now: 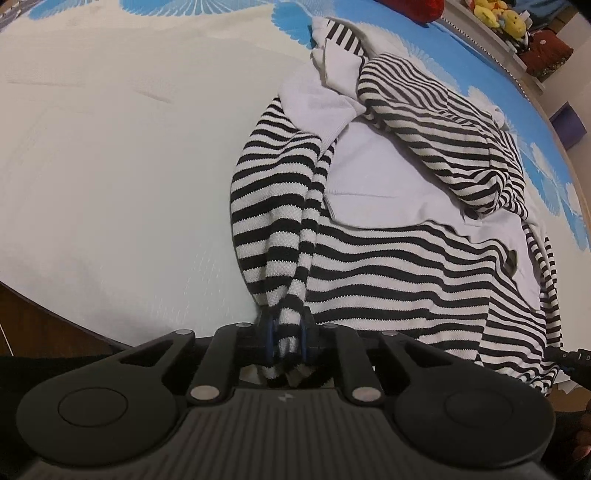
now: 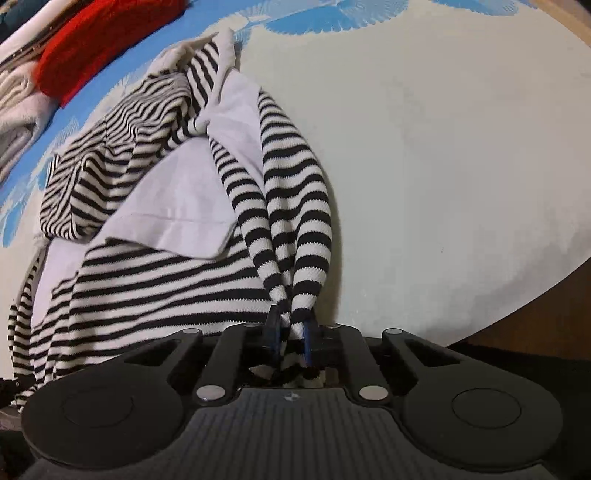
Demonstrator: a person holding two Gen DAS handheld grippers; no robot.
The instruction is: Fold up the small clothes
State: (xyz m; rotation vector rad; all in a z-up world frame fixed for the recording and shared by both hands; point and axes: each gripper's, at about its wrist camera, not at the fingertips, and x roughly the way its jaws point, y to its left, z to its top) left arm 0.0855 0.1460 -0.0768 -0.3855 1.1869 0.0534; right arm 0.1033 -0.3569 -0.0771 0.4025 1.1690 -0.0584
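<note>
Nearest the left wrist camera, the left gripper has its jaws clamped on a bunched edge of the striped top, the fabric pinched between the two blue-edged fingers at about 6 o'clock in that view. From the pinch, a gathered rope of black-and-white cloth rises toward 12 o'clock, then spreads out to 3 o'clock across the bed.

The right gripper is likewise closed on a gathered fold of the striped top, held between its fingers at 6 o'clock in the right wrist view. Two or three rolled strands of the striped cloth climb from that grip toward 12 o'clock, and the body of the garment lies out toward 9 o'clock.

The largest thing under it all is the bed cover, pale cream across most of its spread, with blue fan-shaped prints along the far edge at 12 to 2 o'clock in the left view. The top lies crumpled on it, with plain white panels showing between the striped parts, and one striped section folded over them at 1 o'clock.

Farther off, a red cloth lies at 11 o'clock in the right view, just beside a folded whitish cloth at 9 to 10 o'clock. Yellow soft toys sit at 1 o'clock in the left view.
</note>
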